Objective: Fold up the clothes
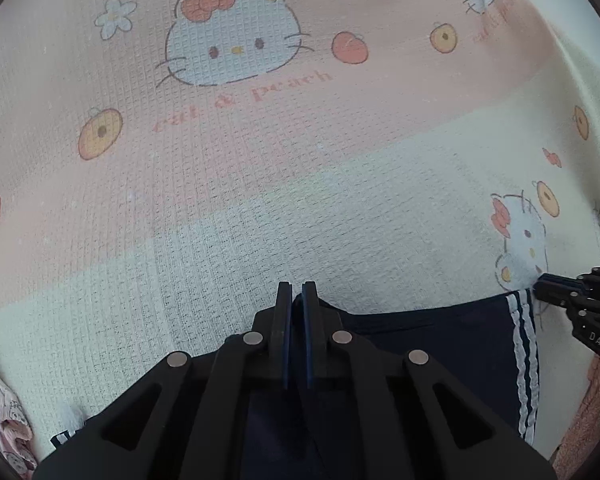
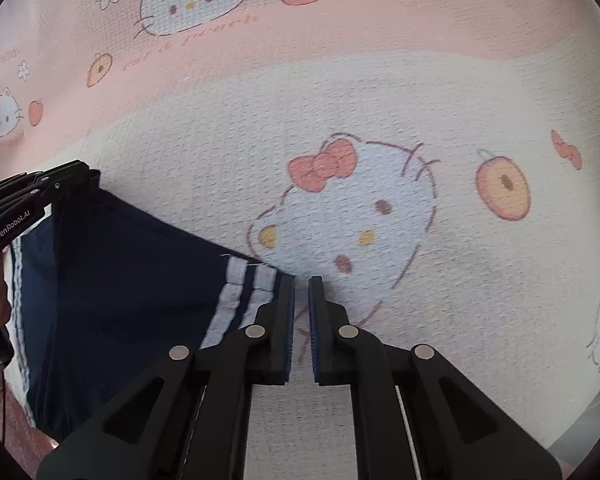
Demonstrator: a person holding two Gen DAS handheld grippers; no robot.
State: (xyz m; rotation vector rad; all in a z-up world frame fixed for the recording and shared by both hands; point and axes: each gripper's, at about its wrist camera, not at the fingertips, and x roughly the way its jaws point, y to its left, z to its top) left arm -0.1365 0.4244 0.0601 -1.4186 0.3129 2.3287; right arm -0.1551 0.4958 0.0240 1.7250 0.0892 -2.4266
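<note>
Slippage is being risked at the right corner: in the right wrist view the right gripper (image 2: 301, 280) is being held nearly closed, and the striped corner of the navy garment with white side stripes (image 2: 120, 280) is lying at nine o'clock of its fingertips, apparently not between them. The left gripper (image 1: 296, 286) is being pressed together on the garment's top edge. The garment is being spread on the pink and cream cat-print waffle blanket (image 1: 260, 140).

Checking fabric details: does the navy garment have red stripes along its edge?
No, the stripes on the navy garment are white.
</note>
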